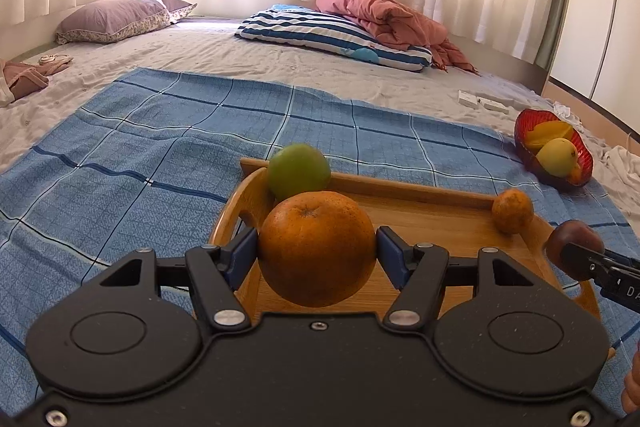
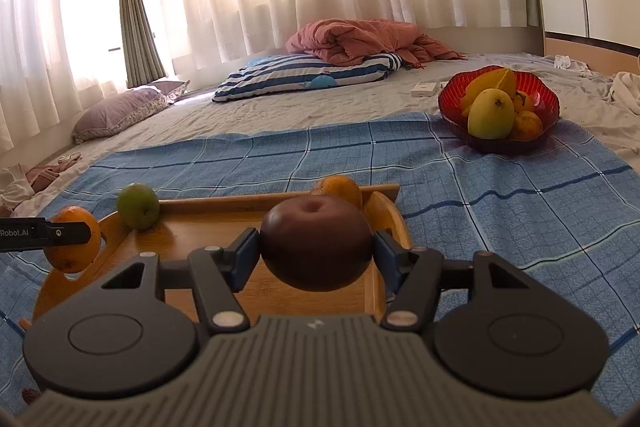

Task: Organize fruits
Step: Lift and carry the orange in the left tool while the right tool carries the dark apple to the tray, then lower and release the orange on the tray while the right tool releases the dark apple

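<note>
We are clamping the left gripper (image 1: 316, 251) on a large orange (image 1: 316, 247), its stem dimple facing up and forward, over the near left of the wooden tray (image 1: 440, 215). Our right gripper (image 2: 316, 247) is pinching a dark purple fruit (image 2: 316, 243), dimple upward, above the tray's right side. A green fruit (image 1: 298, 175) and a small orange (image 1: 512, 211) are sitting in the far corners. The gripper bodies are hiding the near rim. The red bowl (image 2: 452, 99) is standing well apart on open blue cloth (image 2: 480, 187)
</note>
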`<state>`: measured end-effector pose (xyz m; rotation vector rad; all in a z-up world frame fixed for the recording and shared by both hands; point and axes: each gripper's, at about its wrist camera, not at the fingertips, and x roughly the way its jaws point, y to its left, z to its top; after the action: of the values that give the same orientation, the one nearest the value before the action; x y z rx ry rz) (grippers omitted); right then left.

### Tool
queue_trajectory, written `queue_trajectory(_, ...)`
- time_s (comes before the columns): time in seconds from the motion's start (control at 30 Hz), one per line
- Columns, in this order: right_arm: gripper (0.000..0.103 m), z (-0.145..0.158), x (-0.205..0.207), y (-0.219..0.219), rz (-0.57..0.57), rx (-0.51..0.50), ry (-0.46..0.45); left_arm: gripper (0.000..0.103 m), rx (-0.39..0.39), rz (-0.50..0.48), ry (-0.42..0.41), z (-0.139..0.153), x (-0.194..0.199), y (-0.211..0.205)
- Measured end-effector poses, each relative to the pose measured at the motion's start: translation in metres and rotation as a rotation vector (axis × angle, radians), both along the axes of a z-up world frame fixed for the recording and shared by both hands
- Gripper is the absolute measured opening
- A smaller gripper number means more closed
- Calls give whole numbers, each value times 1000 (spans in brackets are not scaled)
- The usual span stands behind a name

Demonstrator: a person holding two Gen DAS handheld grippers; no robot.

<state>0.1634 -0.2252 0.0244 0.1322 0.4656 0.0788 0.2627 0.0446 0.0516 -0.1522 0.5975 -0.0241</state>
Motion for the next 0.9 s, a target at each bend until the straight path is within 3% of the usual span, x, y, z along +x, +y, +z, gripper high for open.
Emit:
queue_trajectory(0.4,64,-20,42,6,-23,-46,70,62,19,19,30,-25,39,-3)
queue_trajectory(0.77,64,-29,55,5,-33,-50,86,62,11,26,21,-32,53,-3)
queue_trajectory(0.9,64,-28,57,6,-29,-54,87,63,43,16,7,-34,53,-9)
